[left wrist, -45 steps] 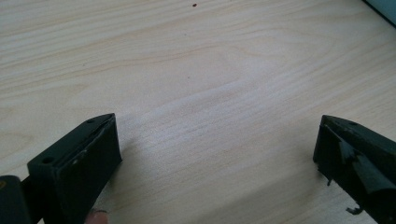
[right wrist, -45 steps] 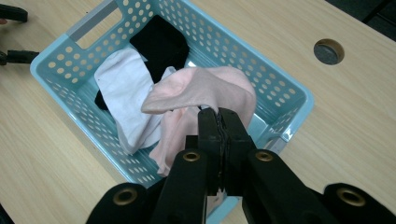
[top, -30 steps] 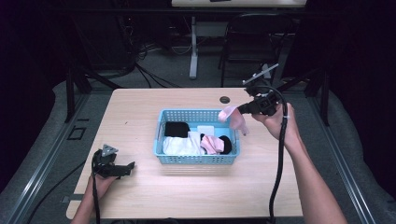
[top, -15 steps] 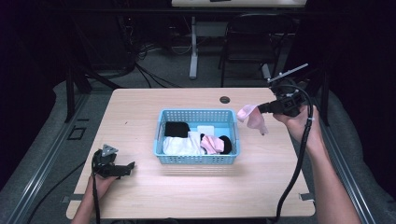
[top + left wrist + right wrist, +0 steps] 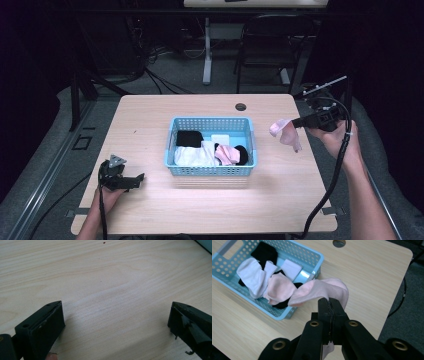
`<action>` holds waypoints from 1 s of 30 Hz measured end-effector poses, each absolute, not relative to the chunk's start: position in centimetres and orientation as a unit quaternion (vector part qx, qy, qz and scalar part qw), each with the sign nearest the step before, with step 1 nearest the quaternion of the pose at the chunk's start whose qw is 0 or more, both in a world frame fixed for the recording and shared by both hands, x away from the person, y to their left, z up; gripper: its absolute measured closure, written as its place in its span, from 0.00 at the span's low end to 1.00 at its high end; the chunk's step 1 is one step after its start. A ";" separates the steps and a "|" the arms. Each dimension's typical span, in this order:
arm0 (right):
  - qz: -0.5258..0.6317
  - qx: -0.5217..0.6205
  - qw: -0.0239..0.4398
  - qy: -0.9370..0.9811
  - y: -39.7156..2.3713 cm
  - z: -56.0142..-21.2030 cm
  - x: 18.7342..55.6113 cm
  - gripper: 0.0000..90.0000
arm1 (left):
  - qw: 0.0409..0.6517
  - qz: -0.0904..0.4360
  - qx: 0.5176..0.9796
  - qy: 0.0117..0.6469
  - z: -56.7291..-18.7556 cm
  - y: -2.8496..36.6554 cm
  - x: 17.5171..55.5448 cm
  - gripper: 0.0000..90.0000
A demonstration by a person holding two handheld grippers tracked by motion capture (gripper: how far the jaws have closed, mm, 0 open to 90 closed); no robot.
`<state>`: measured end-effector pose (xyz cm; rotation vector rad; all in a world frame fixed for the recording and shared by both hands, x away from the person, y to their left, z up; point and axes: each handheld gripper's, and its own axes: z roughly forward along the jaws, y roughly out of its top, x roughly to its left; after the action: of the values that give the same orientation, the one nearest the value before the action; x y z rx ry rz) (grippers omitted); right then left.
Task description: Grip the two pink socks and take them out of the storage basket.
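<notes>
The right claw point(image 5: 298, 121) has carried its pinched pink sock point(image 5: 284, 132) clear of the blue basket point(image 5: 210, 170); left claw point(image 5: 137, 178) gapes wide.

Basket point(image 5: 210, 170): mid table point(image 5: 150, 120), socks inside.
Held sock point(image 5: 285, 134): right of basket, above table's right edge, hanging from right gripper point(image 5: 295, 123).
Left gripper point(image 5: 137, 178): front-left of table, left of basket, well apart.
Hole point(image 5: 241, 107): in tabletop, behind basket.
Chair point(image 5: 270, 45): behind table.

No readable text, no labels, no brand marks, no numbers or signs on anything here.
</notes>
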<state>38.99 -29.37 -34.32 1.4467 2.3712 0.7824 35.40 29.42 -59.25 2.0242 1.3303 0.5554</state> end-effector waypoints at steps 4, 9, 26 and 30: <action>0.257 0.513 0.118 0.811 -30.3 -35.6 39.4 0.99 | 0.322 0.212 0.771 0.507 -59.3 29.4 35.4 0.01; 0.246 0.526 0.109 0.807 -30.9 -37.3 39.8 0.99 | 0.322 0.212 0.771 0.507 -59.3 29.4 35.4 0.01; 0.178 0.567 0.064 0.802 -31.5 -47.5 41.0 0.99 | 0.323 0.212 0.771 0.507 -59.3 29.4 35.4 0.01; 0.169 0.569 0.055 0.803 -31.5 -49.4 40.9 0.99 | 0.322 0.212 0.771 0.507 -59.3 29.4 35.4 0.01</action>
<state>40.88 -31.49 -49.35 1.7273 2.4378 0.5123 35.39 29.42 -59.26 2.0236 1.3308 0.5554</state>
